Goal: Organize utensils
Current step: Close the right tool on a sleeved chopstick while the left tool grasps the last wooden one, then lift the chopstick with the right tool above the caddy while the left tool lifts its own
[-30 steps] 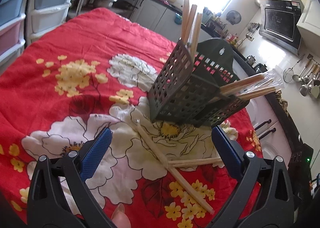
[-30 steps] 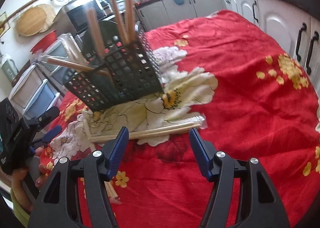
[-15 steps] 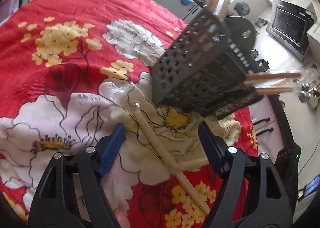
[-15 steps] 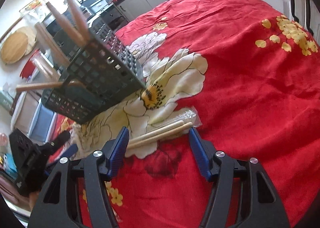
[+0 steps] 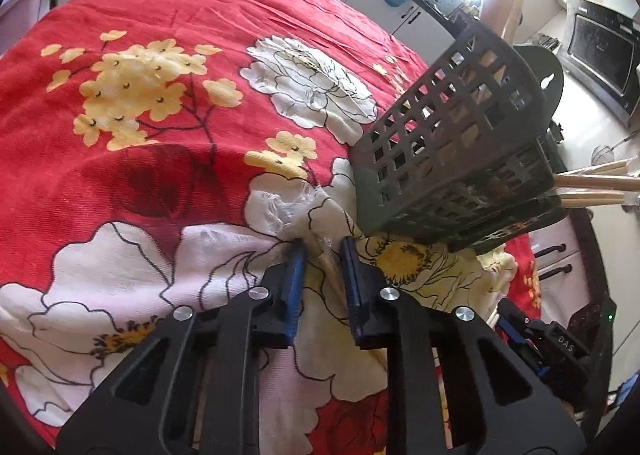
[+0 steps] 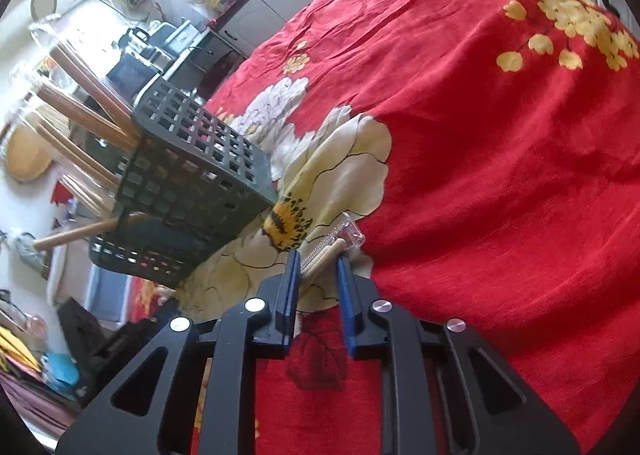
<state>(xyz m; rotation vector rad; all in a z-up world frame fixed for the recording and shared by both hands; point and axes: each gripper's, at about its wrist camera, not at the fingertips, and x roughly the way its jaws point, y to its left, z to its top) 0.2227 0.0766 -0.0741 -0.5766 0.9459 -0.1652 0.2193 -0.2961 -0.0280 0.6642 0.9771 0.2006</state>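
Red floral cloth is covering the desk (image 5: 168, 15) as both grippers, left (image 5: 323, 251) and right (image 6: 318, 260), are closing their jaws around wrapped chopsticks (image 6: 326, 253) lying below the dark caddy (image 5: 452, 143), likely to load it.

Red floral tablecloth (image 5: 168, 183), microwave (image 5: 604, 51), white cabinets (image 6: 276, 3), round wooden board (image 6: 26, 153).

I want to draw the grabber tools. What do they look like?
Both look alike. The left gripper and the right gripper each have two chunky black plastic arms with triangle-shaped cut-outs and round silver screws. The fingers are lined with flat, bright blue ridged pads. Seen from the left camera, the right one's black body has small white letters on it.
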